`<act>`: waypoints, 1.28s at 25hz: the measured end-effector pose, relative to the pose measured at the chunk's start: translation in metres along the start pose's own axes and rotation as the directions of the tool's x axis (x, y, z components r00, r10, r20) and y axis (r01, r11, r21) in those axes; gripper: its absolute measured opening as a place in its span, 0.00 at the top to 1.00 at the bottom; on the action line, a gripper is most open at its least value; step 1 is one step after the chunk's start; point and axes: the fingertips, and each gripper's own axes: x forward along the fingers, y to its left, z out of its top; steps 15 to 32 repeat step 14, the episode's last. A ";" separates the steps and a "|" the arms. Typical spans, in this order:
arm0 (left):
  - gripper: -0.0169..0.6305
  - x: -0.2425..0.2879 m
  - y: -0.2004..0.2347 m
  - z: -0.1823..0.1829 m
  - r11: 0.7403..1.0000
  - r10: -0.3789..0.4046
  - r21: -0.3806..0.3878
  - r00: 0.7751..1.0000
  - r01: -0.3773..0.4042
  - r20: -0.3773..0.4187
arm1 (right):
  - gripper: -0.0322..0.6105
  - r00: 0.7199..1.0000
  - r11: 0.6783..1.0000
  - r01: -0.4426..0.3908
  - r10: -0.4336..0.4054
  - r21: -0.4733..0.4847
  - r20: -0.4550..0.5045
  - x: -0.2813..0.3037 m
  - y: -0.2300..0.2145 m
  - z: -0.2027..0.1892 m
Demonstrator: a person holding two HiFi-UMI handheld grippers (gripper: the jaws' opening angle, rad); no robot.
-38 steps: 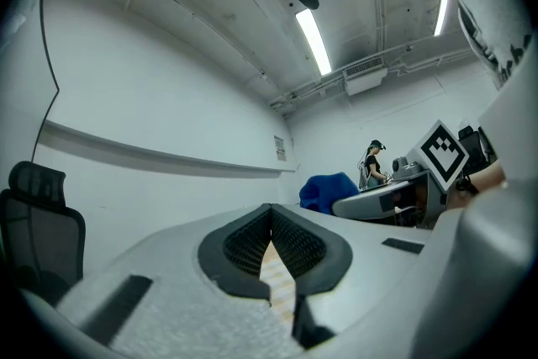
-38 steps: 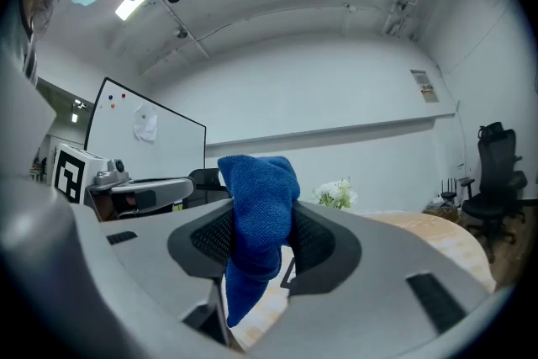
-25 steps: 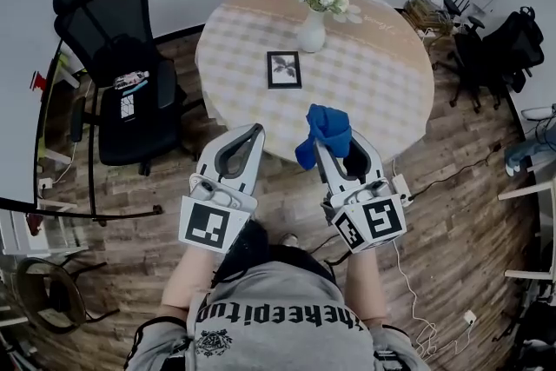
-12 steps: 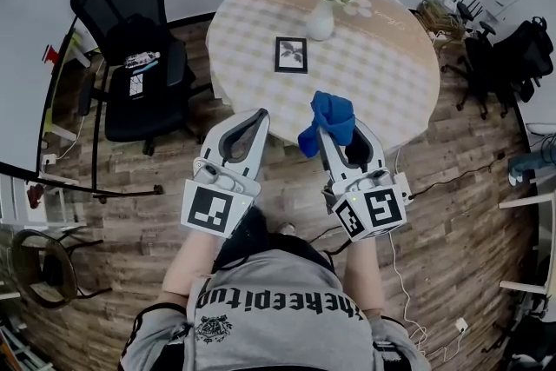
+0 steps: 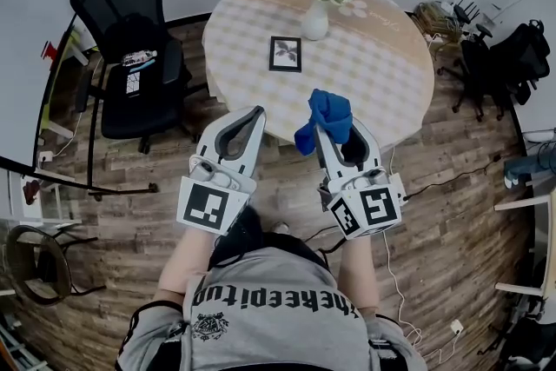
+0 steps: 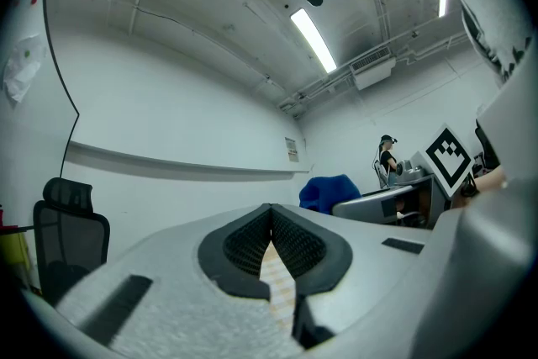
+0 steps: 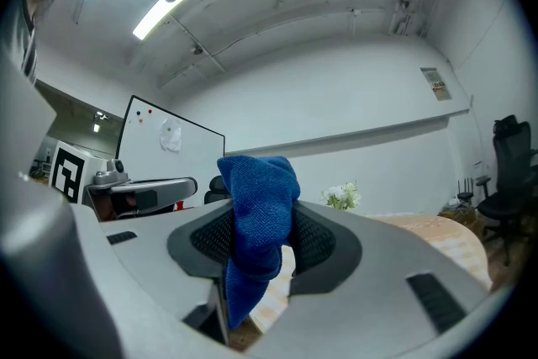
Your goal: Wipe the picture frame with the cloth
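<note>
The right gripper pinches the blue cloth. The left gripper has its jaws pressed together, empty. The picture frame lies mid-table.

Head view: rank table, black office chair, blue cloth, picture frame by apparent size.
1. table
2. black office chair
3. blue cloth: it sits nearer the camera, so its real size against the frame is unsure
4. picture frame

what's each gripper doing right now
Left gripper: closed, nothing between its fingers.
Right gripper: closed on the blue cloth.
</note>
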 end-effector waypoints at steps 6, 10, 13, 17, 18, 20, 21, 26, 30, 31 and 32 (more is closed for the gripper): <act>0.95 0.001 -0.007 0.000 1.000 -0.003 -0.002 1.000 0.003 0.002 | 0.69 1.000 1.000 0.001 -0.001 0.002 0.006 -0.004 -0.001 0.001; 0.95 0.000 -0.009 -0.001 1.000 -0.004 -0.006 1.000 0.004 -0.005 | 0.69 1.000 1.000 0.000 0.000 -0.001 0.006 -0.005 0.000 0.000; 0.95 0.001 -0.009 -0.001 1.000 -0.007 -0.009 1.000 0.007 -0.004 | 0.69 1.000 1.000 -0.002 0.002 -0.008 0.008 -0.004 0.001 0.002; 0.95 0.001 -0.010 -0.001 1.000 -0.008 -0.010 1.000 0.008 -0.003 | 0.69 1.000 1.000 -0.002 0.002 -0.009 0.009 -0.004 0.001 0.002; 0.95 0.001 -0.010 -0.001 1.000 -0.008 -0.010 1.000 0.008 -0.003 | 0.69 1.000 1.000 -0.002 0.002 -0.009 0.009 -0.004 0.001 0.002; 0.95 0.001 -0.010 -0.001 1.000 -0.008 -0.010 1.000 0.008 -0.003 | 0.69 1.000 1.000 -0.002 0.002 -0.009 0.009 -0.004 0.001 0.002; 0.95 0.001 -0.010 -0.001 1.000 -0.008 -0.010 1.000 0.008 -0.003 | 0.69 1.000 1.000 -0.002 0.002 -0.009 0.009 -0.004 0.001 0.002; 0.95 0.001 -0.010 -0.001 1.000 -0.008 -0.010 1.000 0.008 -0.003 | 0.69 1.000 1.000 -0.002 0.002 -0.009 0.009 -0.004 0.001 0.002; 0.95 0.001 -0.010 -0.001 1.000 -0.008 -0.010 1.000 0.008 -0.003 | 0.69 1.000 1.000 -0.002 0.002 -0.009 0.009 -0.004 0.001 0.002; 0.95 0.001 -0.010 -0.001 1.000 -0.008 -0.010 1.000 0.008 -0.003 | 0.69 1.000 1.000 -0.002 0.002 -0.009 0.009 -0.004 0.001 0.002; 0.95 0.001 -0.010 -0.001 1.000 -0.008 -0.010 1.000 0.008 -0.003 | 0.69 1.000 1.000 -0.002 0.002 -0.009 0.009 -0.004 0.001 0.002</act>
